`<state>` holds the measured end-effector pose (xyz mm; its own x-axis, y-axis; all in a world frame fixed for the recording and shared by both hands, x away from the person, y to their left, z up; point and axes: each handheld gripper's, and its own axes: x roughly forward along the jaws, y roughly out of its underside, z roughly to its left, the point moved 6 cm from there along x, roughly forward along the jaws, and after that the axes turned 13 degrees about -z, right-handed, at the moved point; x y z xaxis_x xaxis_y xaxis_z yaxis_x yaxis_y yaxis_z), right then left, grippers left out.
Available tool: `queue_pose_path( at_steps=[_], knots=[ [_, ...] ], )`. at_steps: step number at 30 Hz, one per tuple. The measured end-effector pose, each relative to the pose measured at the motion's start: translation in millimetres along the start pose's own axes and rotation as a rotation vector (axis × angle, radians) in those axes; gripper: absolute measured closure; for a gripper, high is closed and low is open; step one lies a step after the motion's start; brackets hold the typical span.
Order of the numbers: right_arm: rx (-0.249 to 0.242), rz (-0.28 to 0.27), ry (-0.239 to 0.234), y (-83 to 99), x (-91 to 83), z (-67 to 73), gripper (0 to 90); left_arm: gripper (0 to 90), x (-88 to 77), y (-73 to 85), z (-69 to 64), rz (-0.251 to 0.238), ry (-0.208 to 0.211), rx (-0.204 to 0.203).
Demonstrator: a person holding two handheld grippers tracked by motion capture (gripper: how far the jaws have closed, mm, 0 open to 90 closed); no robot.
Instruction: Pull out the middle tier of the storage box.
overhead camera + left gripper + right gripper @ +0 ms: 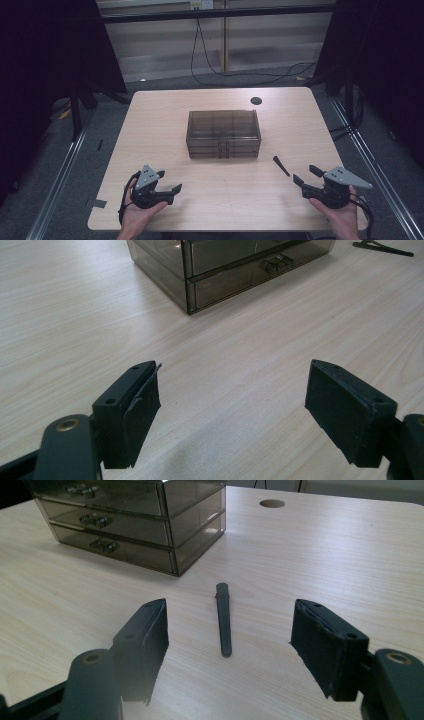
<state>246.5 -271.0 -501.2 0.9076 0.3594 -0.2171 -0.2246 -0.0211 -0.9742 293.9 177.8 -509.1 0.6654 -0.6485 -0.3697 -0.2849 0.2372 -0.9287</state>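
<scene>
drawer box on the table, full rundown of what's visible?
The drawer box is a small smoke-tinted, see-through plastic organizer, rectangular, with three stacked drawers, each bearing a small clear pull at the middle of its front. All drawers look shut. It stands upright near the middle of the light wood table, fronts facing the person. Its contents cannot be made out. Nothing touches it except the table; the slim black stick lies apart on its right, and both grippers are well short of it.

Smoked drawer box (223, 134) mid table (150, 130), black stick (280, 166) nr right hand-held gripper (304, 175), jaws apart
</scene>
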Motion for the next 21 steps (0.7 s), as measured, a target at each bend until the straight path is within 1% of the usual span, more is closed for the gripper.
queue_pose_path(
  at_steps=[1, 2, 3, 7, 8, 9, 10, 13, 15, 16, 17, 18, 19, 21],
  knots=[
    [0.011, 0.012, -0.003, 0.9, 0.5, 0.3, 29.1, 21.5, 0.4, 0.5, -0.3, 0.0, 0.0, -0.006],
    [0.011, 0.012, -0.003, 0.9, 0.5, 0.3, 29.1, 21.5, 0.4, 0.5, -0.3, 0.0, 0.0, -0.006],
    [0.037, 0.049, -0.006, 2.9, 0.3, -0.7, 27.8, 21.5, 0.9, 1.1, -0.2, 0.003, -0.003, -0.01],
    [0.044, 0.06, -0.008, 3.4, -0.4, -3.3, 27.9, 23.6, 1.6, 0.3, -1.1, -0.004, -0.004, -0.01],
    [0.044, 0.06, -0.008, 3.4, -0.4, -3.3, 27.9, 25.3, 1.6, 0.3, -1.1, -0.004, -0.004, -0.01],
    [0.048, 0.061, -0.015, 3.7, -0.2, -3.4, 27.8, 25.3, 1.6, -0.4, -1.2, -0.014, -0.004, -0.006],
    [0.055, 0.073, -0.03, 5.1, 0.5, -3.5, 27.3, 28.7, 1.3, -1.1, -2.7, -0.017, -0.001, -0.007],
    [0.059, 0.073, -0.034, 4.8, 0.9, -3.9, 26.5, 30.0, 2.1, -1.2, -4.3, -0.023, 0.002, -0.013],
    [0.074, 0.076, -0.036, 4.9, 2.0, -4.3, 24.6, 31.1, 2.1, -1.1, -5.8, -0.023, 0.008, -0.011],
    [0.079, 0.081, -0.046, 5.3, 2.6, -4.2, 24.7, 31.2, 2.1, -1.1, -6.4, -0.022, 0.007, -0.006],
    [0.077, 0.085, -0.044, 5.5, 3.0, -4.5, 24.7, 31.9, 2.0, -1.0, -7.0, -0.019, 0.004, -0.004],
    [0.077, 0.086, -0.039, 5.3, 3.1, -4.7, 24.7, 32.0, 2.4, -0.9, -7.5, -0.019, 0.0, 0.005],
    [0.074, 0.083, -0.043, 5.0, 3.4, -4.5, 24.7, 32.0, 2.2, -0.8, -8.0, -0.011, 0.001, 0.024],
    [0.07, 0.084, -0.045, 4.5, 3.4, -3.7, 24.7, 32.7, 2.6, -0.9, -9.8, -0.012, 0.001, 0.03]
  ],
)
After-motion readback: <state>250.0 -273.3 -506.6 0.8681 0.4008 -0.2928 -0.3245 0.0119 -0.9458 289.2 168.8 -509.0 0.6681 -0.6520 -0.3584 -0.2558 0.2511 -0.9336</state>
